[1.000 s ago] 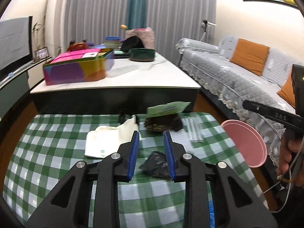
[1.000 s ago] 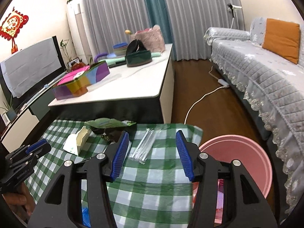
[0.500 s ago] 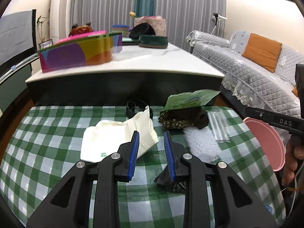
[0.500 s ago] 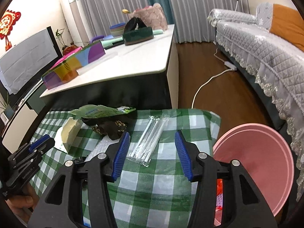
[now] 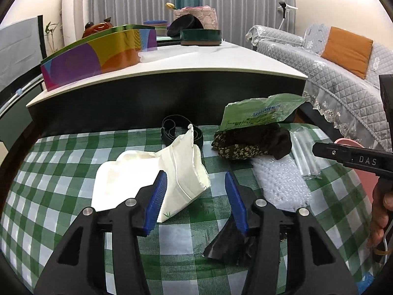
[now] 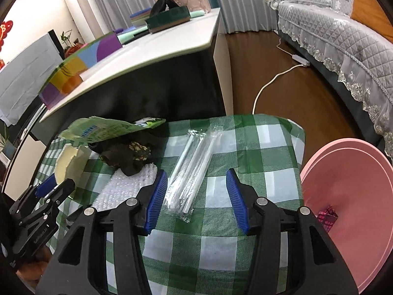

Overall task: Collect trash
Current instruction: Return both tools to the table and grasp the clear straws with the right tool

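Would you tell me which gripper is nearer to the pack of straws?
Right. The right gripper hovers open just before the pack of straws, its left pad beside the pack's near end. The left gripper is off to the side, by the white bag.

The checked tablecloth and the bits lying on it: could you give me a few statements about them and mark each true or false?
1. The clear packet of straws lies on the checked tablecloth ahead of the right gripper. True.
2. The pink bin is completely bare inside. False: a small pink wrapper lies in it.
3. The left gripper is clamped on the white paper bag. False: its fingers stand apart, having just opened, with nothing pressed between them.
4. A crumpled black plastic piece lies by the left gripper's fingers. True.
5. The green wrapper lies flat under the bubble wrap. False: it sits on top of the dark floral cloth.
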